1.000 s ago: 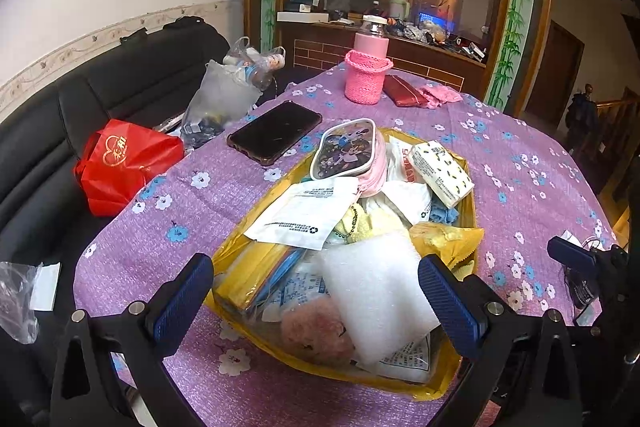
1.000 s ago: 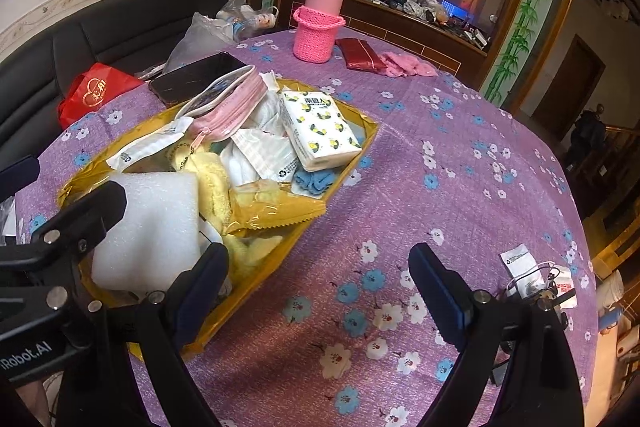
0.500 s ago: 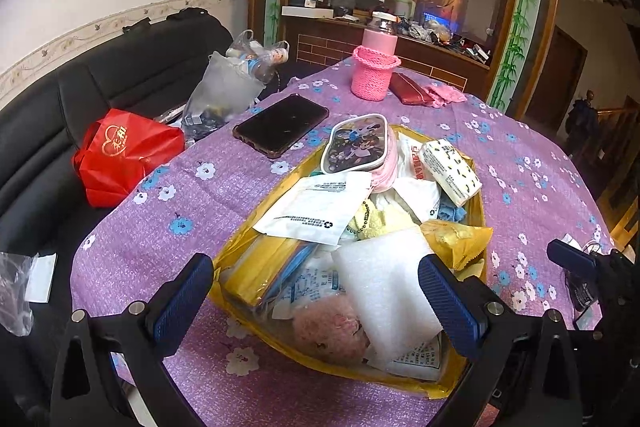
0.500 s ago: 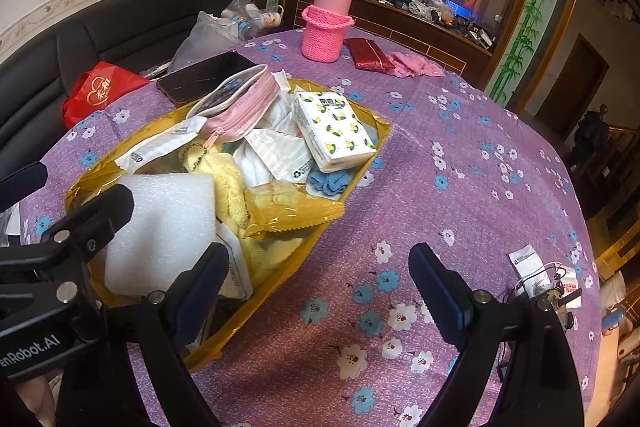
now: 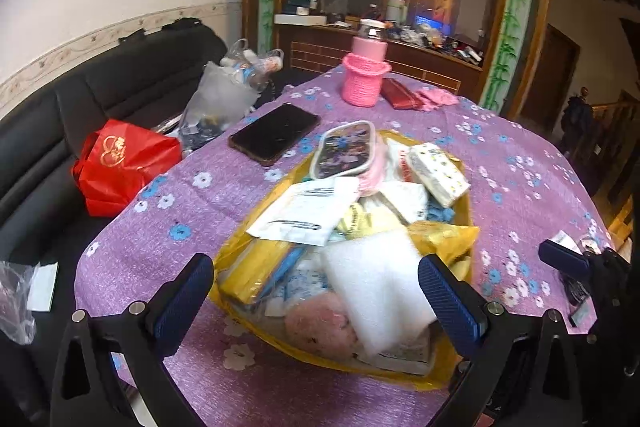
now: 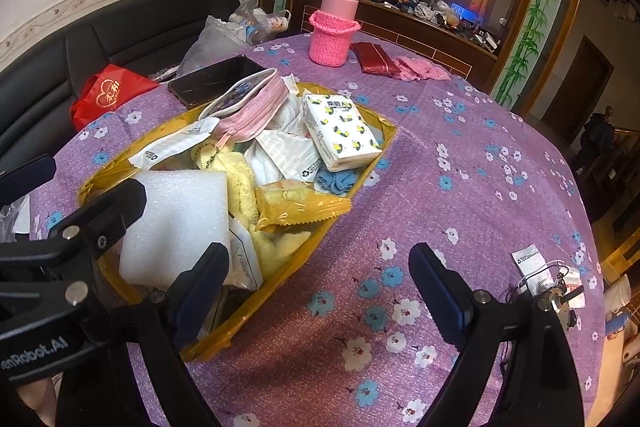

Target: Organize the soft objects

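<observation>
**Both hand-held grippers wide open above the full tray**

I hold the left hand-held gripper spread and empty over the foam pad in the yellow tray, ready to pick. The right hand-held gripper hangs spread and empty over bare bench, probably free drop space.

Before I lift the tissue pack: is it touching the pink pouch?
Apart. The right wrist view shows white wrappers between the tissue pack and the pouch.
</observation>
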The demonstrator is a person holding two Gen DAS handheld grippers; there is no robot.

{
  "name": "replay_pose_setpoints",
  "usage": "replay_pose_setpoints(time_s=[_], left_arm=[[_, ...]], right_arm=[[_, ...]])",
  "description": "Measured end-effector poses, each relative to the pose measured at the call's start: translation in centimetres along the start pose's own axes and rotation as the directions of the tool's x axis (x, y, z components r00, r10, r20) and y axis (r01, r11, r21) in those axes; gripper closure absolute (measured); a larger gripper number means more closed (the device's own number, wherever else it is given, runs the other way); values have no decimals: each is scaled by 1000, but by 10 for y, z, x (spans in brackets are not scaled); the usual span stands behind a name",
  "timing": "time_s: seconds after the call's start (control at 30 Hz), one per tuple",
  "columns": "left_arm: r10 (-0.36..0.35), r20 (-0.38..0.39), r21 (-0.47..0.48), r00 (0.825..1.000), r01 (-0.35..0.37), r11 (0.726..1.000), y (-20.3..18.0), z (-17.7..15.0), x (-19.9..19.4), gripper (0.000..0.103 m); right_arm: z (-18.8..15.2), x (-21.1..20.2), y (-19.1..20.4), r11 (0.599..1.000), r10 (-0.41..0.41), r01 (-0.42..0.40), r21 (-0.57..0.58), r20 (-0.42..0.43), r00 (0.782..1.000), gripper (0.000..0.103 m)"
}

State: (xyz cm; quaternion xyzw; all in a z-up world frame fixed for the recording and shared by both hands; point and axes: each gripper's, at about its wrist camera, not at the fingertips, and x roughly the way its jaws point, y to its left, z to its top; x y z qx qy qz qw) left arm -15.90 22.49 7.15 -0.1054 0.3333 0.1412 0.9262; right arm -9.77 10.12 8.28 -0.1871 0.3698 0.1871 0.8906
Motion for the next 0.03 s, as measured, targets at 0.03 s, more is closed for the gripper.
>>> replay_pose_setpoints(time_s=[0.03], left_arm=[[-5, -1, 0, 1000, 5, 1000, -2, 1, -1, 0]], right_arm=[[-1, -2, -2, 1000, 1, -1, 3, 4, 1000, 12]])
